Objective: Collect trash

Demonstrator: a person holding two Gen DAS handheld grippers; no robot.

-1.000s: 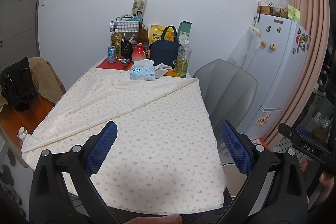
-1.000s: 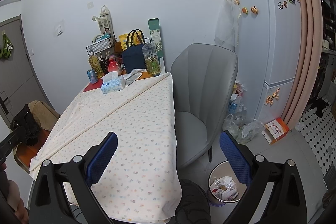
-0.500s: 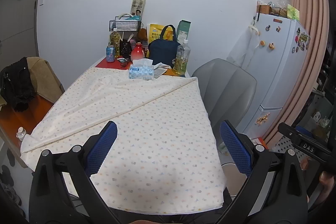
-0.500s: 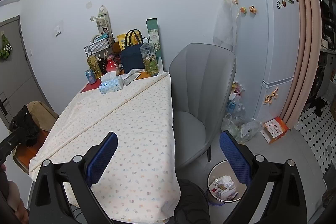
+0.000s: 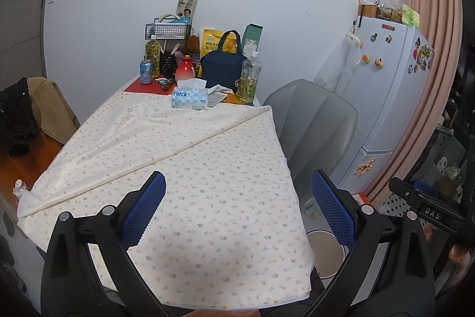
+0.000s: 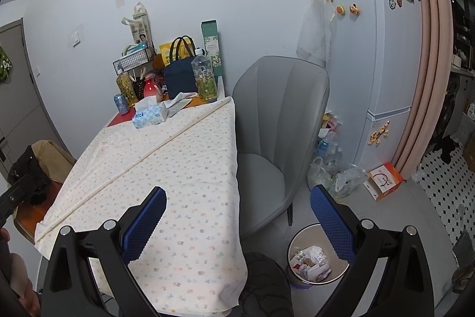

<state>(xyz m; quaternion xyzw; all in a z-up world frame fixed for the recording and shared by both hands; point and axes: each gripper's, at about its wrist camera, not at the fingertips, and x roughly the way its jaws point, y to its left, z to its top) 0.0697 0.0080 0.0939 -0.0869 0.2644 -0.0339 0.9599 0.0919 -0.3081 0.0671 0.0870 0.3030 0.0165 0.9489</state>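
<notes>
Both views have crept slightly toward the table (image 5: 207,168); nothing is collected yet. Your left gripper (image 5: 237,213) and right gripper (image 6: 237,216) hang released, empty. Crumpled paper (image 6: 181,97) lies upper centre; the bin (image 6: 314,254) sits lower right.

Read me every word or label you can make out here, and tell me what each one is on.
"DAS": white letters on the right claw.
"rnick": partly hidden, on the tissue box.
Yellow bag: Chinese print, too small to read.
Tall white carton, green box, blue can: print blurred.

A home dining corner: clothed table (image 5: 184,168), magnet-covered fridge (image 6: 377,55), grey chair (image 6: 279,121), curtain (image 6: 415,49)
</notes>
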